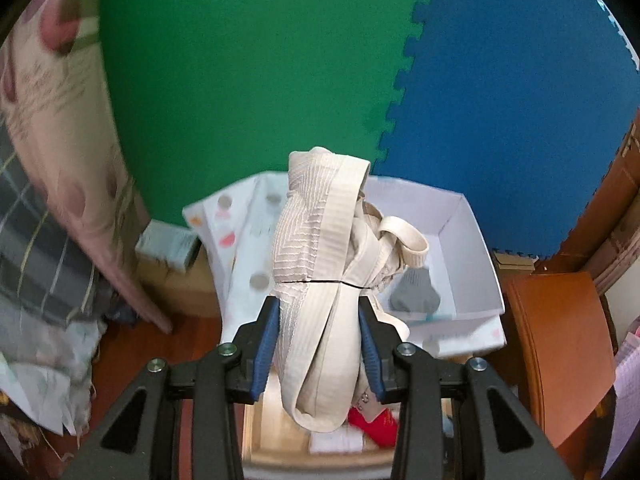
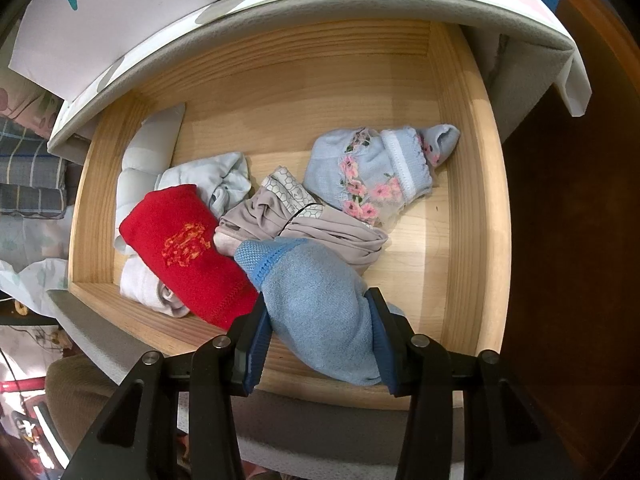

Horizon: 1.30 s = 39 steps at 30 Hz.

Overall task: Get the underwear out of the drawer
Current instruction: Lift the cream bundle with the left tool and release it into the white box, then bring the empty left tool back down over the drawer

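My left gripper (image 1: 318, 316) is shut on a cream ribbed piece of underwear (image 1: 316, 240) and holds it up above a white box (image 1: 472, 248). My right gripper (image 2: 318, 320) is shut on a light blue piece of underwear (image 2: 320, 304) over the front of the open wooden drawer (image 2: 472, 216). In the drawer lie a red garment (image 2: 184, 248), a beige garment (image 2: 288, 216), a pale blue floral piece (image 2: 372, 172) and white and pale blue pieces (image 2: 208, 180) at the left.
The white box holds a grey sock (image 1: 416, 292). Green (image 1: 248, 72) and blue (image 1: 520, 92) foam mats cover the floor beyond. Bedding (image 1: 48, 200) lies at the left. A brown wooden piece (image 1: 560, 352) stands at the right. A white shelf edge (image 2: 280, 12) overhangs the drawer's back.
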Available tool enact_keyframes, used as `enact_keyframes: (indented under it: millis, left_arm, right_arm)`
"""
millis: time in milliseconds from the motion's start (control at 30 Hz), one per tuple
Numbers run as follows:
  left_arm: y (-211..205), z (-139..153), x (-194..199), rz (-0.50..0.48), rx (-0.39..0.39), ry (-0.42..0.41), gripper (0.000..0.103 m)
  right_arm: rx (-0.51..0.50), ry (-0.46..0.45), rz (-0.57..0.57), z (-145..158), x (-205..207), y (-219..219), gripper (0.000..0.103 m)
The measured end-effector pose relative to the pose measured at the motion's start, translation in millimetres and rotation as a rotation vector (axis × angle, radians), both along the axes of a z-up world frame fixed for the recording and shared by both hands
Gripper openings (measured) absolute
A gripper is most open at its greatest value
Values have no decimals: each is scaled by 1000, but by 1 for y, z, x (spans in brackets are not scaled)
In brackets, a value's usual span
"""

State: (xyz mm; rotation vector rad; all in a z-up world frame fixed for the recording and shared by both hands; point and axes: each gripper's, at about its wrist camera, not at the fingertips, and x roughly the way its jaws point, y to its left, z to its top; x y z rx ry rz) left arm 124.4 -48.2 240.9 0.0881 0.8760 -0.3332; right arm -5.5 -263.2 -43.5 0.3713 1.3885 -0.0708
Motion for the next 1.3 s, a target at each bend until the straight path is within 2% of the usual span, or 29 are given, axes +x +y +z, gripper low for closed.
enact_keyframes:
  millis: [100,200,400,633,833,933,1000,1167,1300]
  left_arm:
    - [-17,2,25,-21,28,-17,38]
    - [-33,-9,49,-38,42,-11,38]
    - [-60,-55,86,-52,101,54,38]
    - [-77,-103,102,-67,152,130,38]
    - [-79,-124,110,-46,173,166,40]
    - [-78,-128,111,-39,174,188,43]
    - [-78,-126,110,-38,173,175,43]
    - [-70,-108,110,-11,136,158,47]
    - [-59,-91,96,-16,142,122,47]
  right_arm:
    - [5,0,-2,-1,0,0,43]
    - [11,-2,-5,0,0,-1,43]
    - [27,-6,-14,0,-1,-2,43]
    - [47,-5,-14,-1,-1,-4,43]
    - [46,-5,-11,-1,-1,-4,43]
    - [51,-4,-15,-1,-1,-3,43]
    - [49,-5,-14,-1,-1,-4,43]
    - [46,-2,-14,-1,-1,-4,43]
    - [42,2,-14,-1,-1,-3,43]
